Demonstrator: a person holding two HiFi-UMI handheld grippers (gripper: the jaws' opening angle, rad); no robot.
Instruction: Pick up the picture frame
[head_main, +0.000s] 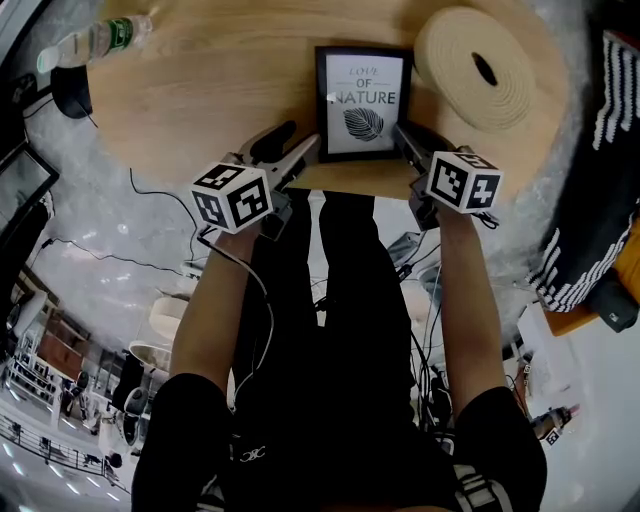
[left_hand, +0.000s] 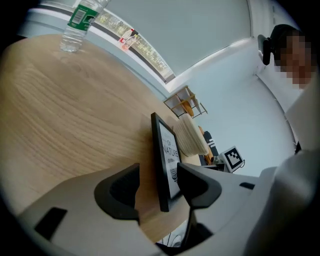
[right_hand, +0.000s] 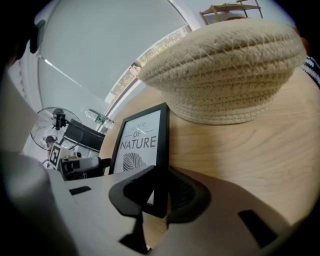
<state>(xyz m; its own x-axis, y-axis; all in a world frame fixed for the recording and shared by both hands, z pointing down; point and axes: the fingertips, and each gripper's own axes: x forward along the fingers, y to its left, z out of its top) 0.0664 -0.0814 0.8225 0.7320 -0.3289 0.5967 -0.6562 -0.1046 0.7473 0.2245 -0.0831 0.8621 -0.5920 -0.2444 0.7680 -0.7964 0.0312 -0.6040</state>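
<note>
Black picture frame (head_main: 362, 105) sits near the front edge of the wooden worktop (head_main: 220, 90), print facing the person. Step in hand: securing the grasp, lift not yet begun. Right gripper (right_hand: 159, 192) has its fingers clamped on the frame's right rail. Left gripper (left_hand: 159, 186) has its fingers straddling the left rail w/ a gap showing, not pinching. Next: close left, then raise both evenly so it doesn't twist. Woven hat (head_main: 470, 65) lies just beside the frame's far right corner. Free room is above & twd the person; bottle (head_main: 95, 42) well apart.
</note>
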